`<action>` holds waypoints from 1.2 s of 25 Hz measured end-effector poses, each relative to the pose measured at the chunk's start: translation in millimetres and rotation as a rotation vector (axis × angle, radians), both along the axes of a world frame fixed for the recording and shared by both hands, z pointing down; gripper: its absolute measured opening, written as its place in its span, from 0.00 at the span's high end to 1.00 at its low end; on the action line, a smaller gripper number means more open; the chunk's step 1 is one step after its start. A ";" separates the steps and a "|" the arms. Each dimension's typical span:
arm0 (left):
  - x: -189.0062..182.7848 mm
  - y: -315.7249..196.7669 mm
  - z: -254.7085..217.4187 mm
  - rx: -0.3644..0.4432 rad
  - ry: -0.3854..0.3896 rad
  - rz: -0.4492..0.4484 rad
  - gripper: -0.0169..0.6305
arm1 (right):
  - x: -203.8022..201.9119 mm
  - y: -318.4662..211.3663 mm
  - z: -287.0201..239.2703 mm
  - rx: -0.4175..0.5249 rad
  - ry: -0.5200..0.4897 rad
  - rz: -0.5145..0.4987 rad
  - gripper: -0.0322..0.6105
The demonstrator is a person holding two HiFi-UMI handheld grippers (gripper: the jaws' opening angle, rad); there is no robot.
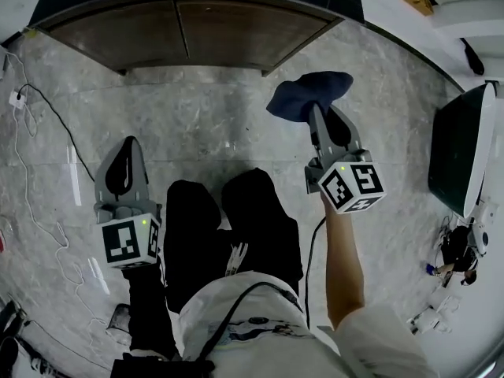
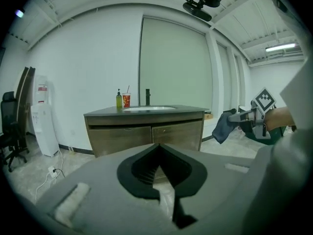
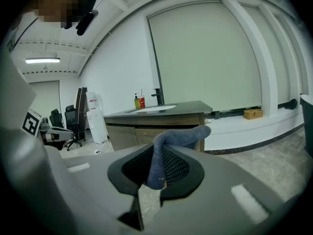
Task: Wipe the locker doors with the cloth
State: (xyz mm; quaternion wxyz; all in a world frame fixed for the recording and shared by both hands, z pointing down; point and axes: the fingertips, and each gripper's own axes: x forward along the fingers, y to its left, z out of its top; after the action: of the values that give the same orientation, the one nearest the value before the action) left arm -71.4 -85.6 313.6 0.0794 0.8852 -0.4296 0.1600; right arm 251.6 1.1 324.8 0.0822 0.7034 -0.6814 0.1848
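A low sink cabinet with two brown wooden doors (image 1: 189, 34) stands ahead of me against the wall. It also shows in the left gripper view (image 2: 146, 136) and behind the cloth in the right gripper view (image 3: 127, 133). My right gripper (image 1: 315, 110) is shut on a dark blue cloth (image 1: 303, 93), which bunches over its tips (image 3: 183, 135), short of the right door. The left gripper view shows that cloth (image 2: 222, 127) hanging at the right. My left gripper (image 1: 130, 142) is lower and to the left, shut with nothing in it (image 2: 157, 148).
White cables (image 1: 31, 132) trail over the grey floor at the left. A dark bin (image 1: 457, 156) stands at the right. My legs (image 1: 228, 227) are between the grippers. A bottle and red cup (image 2: 122, 100) stand on the counter. A water dispenser (image 2: 41, 116) is left of the cabinet.
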 end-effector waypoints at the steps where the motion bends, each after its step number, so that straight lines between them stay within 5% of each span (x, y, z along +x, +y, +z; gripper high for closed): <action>1: 6.4 -4.6 19.8 0.013 0.006 0.002 0.97 | 3.0 -3.5 17.7 0.016 0.001 0.003 0.87; 9: 47.7 -28.0 165.7 0.082 0.026 0.044 0.97 | 26.3 -42.9 145.5 0.155 0.018 0.046 0.87; 17: 55.7 -44.6 248.4 0.146 0.042 0.026 0.97 | 62.0 -72.4 209.1 0.248 0.090 0.095 0.87; 22: 58.1 -44.1 272.3 0.136 0.053 0.009 0.97 | 73.6 -88.6 197.5 0.297 0.181 0.073 0.87; 30: 36.8 -27.1 262.4 0.177 0.046 -0.029 0.97 | 104.8 -142.2 105.2 0.414 0.387 0.032 0.87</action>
State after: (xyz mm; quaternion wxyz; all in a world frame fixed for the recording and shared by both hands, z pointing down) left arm -34.6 -112.7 576.0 0.0128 0.8859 -0.4529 0.1000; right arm 356.4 -141.1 430.0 0.0625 0.7382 -0.6649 -0.0948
